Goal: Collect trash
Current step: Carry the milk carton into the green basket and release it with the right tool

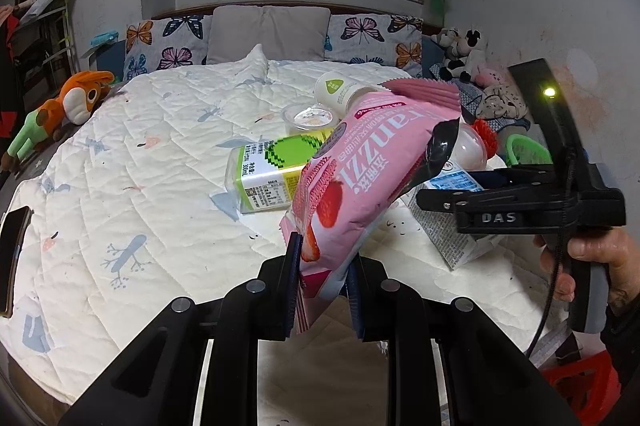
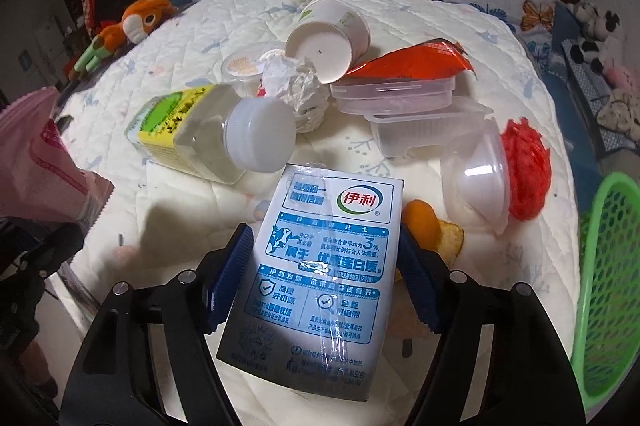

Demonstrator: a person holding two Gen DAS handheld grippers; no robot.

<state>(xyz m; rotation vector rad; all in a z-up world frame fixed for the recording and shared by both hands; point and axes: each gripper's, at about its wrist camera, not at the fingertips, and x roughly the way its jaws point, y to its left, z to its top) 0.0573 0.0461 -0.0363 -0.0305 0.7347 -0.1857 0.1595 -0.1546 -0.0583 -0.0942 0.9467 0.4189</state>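
My left gripper (image 1: pixel 324 266) is shut on the bottom corner of a pink strawberry snack bag (image 1: pixel 368 161), held up over the white quilt (image 1: pixel 140 165). The same bag shows at the left edge of the right wrist view (image 2: pixel 36 165). My right gripper (image 2: pixel 324 238) is shut on a blue-and-white milk carton (image 2: pixel 332 193) that lies on the quilt, with a blue pad pressed on each side. Seen from the left wrist, that gripper (image 1: pixel 424 195) reaches in from the right over the carton (image 1: pixel 452 238).
Behind the carton lie a green-labelled bottle (image 2: pixel 192 129), crumpled tissue (image 2: pixel 296 85), a paper cup (image 2: pixel 328 33), clear plastic trays (image 2: pixel 392 93), a red wrapper (image 2: pixel 408 61), a clear dome lid (image 2: pixel 480 185) and orange peel (image 2: pixel 424 226). A green basket (image 2: pixel 608 286) stands at right. A phone (image 1: pixel 14 254) lies at the quilt's left edge.
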